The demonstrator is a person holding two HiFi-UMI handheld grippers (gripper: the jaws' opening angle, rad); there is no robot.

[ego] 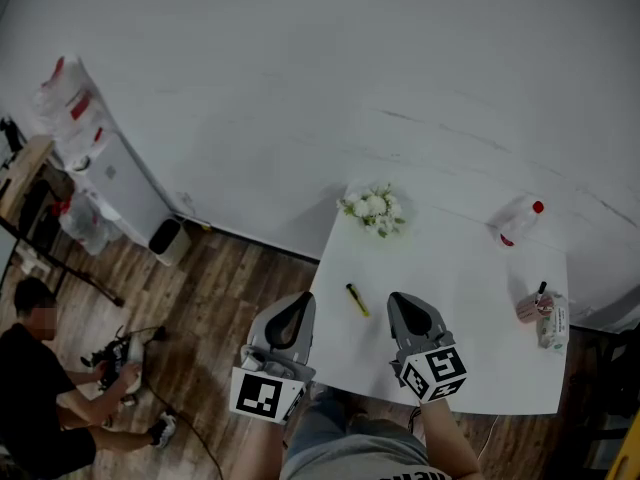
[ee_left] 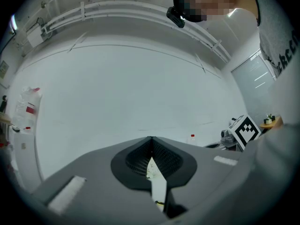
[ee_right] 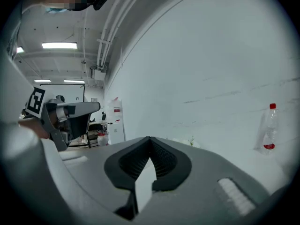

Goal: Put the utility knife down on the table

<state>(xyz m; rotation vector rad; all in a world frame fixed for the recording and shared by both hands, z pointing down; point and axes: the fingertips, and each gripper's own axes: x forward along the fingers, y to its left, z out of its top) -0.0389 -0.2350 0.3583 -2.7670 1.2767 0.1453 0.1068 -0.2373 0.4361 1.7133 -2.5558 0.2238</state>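
Note:
The yellow utility knife (ego: 357,299) lies flat on the white table (ego: 470,278), near its left front part, with nothing holding it. My left gripper (ego: 299,301) hovers at the table's left edge, just left of the knife, jaws shut and empty. To the knife's right, over the table's front, my right gripper (ego: 401,301) is also shut and empty. In the left gripper view the left gripper (ee_left: 151,138) has its tips pressed together. The right gripper (ee_right: 150,138) looks the same in its own view.
White flowers (ego: 374,209) stand at the table's back left and a red-capped bottle (ego: 516,219) lies at the back right. A pink cup (ego: 532,307) and a small carton (ego: 552,324) sit at the right edge. A person (ego: 40,388) sits on the wooden floor, left.

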